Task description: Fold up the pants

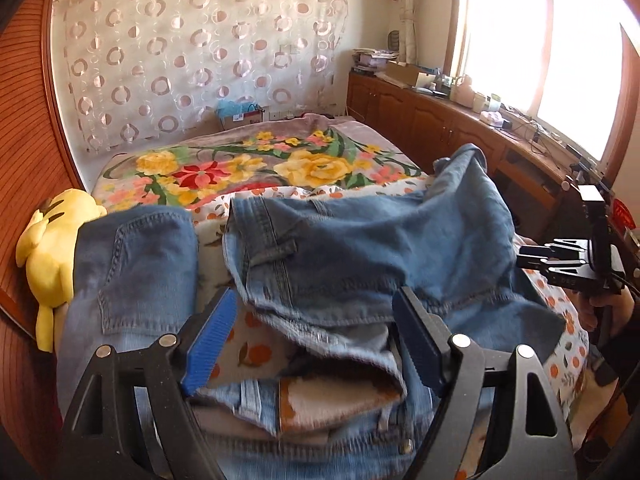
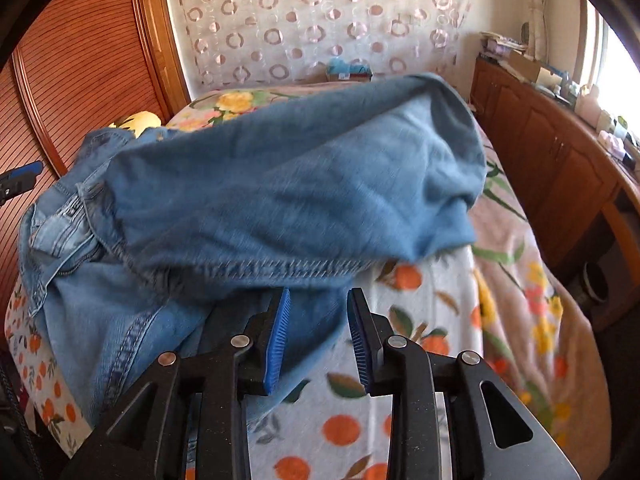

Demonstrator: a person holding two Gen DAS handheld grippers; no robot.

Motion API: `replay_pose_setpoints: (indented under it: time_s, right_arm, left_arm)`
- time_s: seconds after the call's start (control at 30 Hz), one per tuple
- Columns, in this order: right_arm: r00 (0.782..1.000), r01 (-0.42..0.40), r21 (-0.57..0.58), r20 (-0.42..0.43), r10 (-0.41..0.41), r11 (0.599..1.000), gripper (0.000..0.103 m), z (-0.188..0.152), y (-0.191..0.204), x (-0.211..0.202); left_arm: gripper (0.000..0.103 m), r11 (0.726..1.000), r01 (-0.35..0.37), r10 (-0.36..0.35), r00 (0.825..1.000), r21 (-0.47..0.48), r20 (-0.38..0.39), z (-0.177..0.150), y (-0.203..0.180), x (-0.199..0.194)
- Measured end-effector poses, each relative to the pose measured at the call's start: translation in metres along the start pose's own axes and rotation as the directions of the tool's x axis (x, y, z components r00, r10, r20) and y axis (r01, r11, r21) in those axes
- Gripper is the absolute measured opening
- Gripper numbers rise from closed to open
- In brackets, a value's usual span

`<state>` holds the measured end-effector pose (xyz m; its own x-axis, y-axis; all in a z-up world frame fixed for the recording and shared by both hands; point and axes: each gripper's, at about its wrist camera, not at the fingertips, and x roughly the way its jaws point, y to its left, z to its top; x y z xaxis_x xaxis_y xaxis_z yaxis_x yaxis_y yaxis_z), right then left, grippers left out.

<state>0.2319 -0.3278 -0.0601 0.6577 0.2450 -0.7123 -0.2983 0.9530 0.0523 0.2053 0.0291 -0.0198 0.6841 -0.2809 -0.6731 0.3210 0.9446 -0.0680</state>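
Blue denim pants [image 1: 360, 256] lie rumpled on the bed, waistband and inner label near my left gripper [image 1: 316, 304]. The left gripper is open, jaws wide apart over the waistband, holding nothing. In the right wrist view a pant leg [image 2: 288, 184] is draped and blurred, folded over the rest of the pants. My right gripper [image 2: 319, 300] is open with a moderate gap, just below the leg's seam, empty. The right gripper also shows in the left wrist view [image 1: 560, 260] at the right edge. A left fingertip [image 2: 22, 172] shows at the far left.
The bed has an orange-print sheet [image 2: 400, 360] and a floral blanket [image 1: 248, 164]. A yellow plush toy [image 1: 52, 248] lies at the left by the wooden headboard [image 1: 28, 140]. Wooden cabinets [image 2: 560, 168] with clutter run along the right under a bright window.
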Motion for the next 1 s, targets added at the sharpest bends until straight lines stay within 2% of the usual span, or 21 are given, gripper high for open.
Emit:
replay_pose_setpoints:
  time_s: [0.17,0.33,0.43,0.67,0.77,0.87,0.9,1.0]
  right_arm:
    - [1.000,-0.004,-0.002,-0.004,0.004,1.000,0.032,-0.009,0.009,-0.006]
    - [0.999,0.031,-0.001,-0.007,-0.031,1.000,0.035,-0.026,0.026,-0.010]
    - [0.999,0.046,0.008,-0.017,-0.046,0.999,0.036,-0.030,0.031,-0.007]
    - [0.998,0.064,0.021,-0.006,-0.064,0.998,0.036,-0.033,0.045,-0.002]
    - [0.997,0.076,0.019,0.005,-0.076,0.997,0.036,-0.035,0.051,0.000]
    - [0.997,0.080,0.024,0.011,-0.080,0.997,0.036,-0.034,0.052,0.002]
    - [0.997,0.081,0.025,0.012,-0.081,0.996,0.036,-0.035,0.053,0.002]
    - [0.996,0.087,0.019,0.003,-0.087,0.996,0.036,-0.036,0.051,0.000]
  left_arm:
    - [0.081,0.999,-0.029,0.029,0.999,-0.023,-0.015,-0.032,0.012,-0.014]
    - [0.081,0.995,-0.066,0.065,0.998,-0.076,-0.021,-0.061,0.031,-0.028]
    - [0.081,0.992,-0.055,0.053,0.998,-0.115,-0.021,-0.073,0.043,-0.032]
    - [0.081,0.987,-0.081,0.083,0.997,-0.140,0.010,-0.080,0.050,-0.042]
    - [0.080,0.982,-0.123,0.127,0.992,-0.143,0.019,-0.081,0.057,-0.042]
    - [0.066,0.977,-0.145,0.147,0.989,-0.158,0.003,-0.082,0.066,-0.037]
    - [0.053,0.977,-0.140,0.141,0.990,-0.161,-0.005,-0.082,0.068,-0.034]
    - [0.038,0.976,-0.143,0.141,0.990,-0.161,-0.022,-0.081,0.072,-0.025]
